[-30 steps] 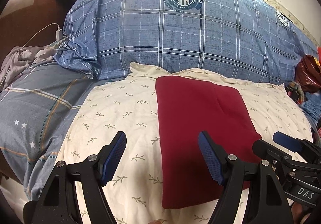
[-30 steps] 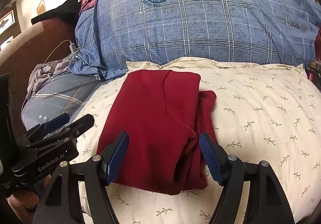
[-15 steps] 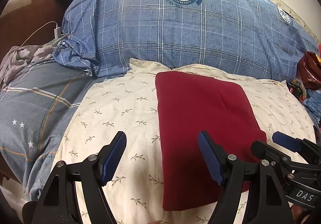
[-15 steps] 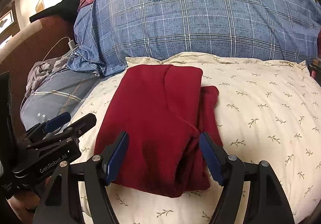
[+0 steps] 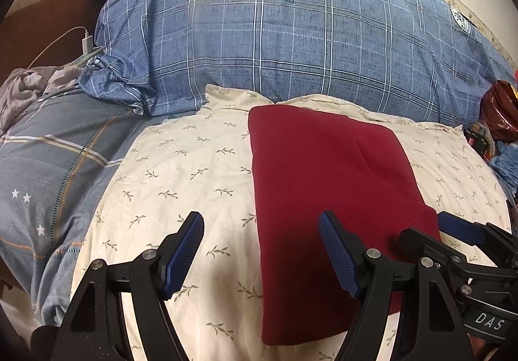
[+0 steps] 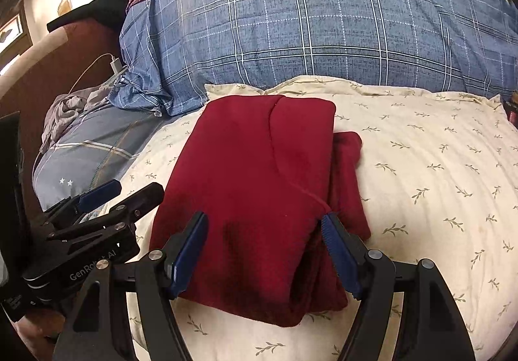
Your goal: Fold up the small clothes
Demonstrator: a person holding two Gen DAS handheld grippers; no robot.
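A folded dark red garment (image 5: 327, 186) lies flat on a cream pillowcase printed with small sprigs (image 5: 181, 173), its long sides running from near to far. In the left wrist view the left gripper (image 5: 261, 252) stands with its jaws wide and nothing between the pads but the bedding below: the left finger sits over bare cream cloth, the right finger over the near left part of the red garment, so the garment's left edge runs through the gap between them. The right gripper (image 5: 453, 241) shows at the right of that view, reaching in over the garment's near right corner. In the right wrist view the same garment (image 6: 259, 186) fills the middle, with a curved top layer folded over and a narrower layer sticking out along its right side. The right gripper (image 6: 264, 251) also has its jaws spread wide, holding nothing; the garment's near end lies below and between them, and its right fingertip sits at the fold where the top layer meets the lower one, though contact cannot be told. The left gripper (image 6: 106, 196) appears at the left, beside the garment's left edge. A large blue plaid pillow (image 6: 323, 31) lies at the far side, touching the cream pillowcase.
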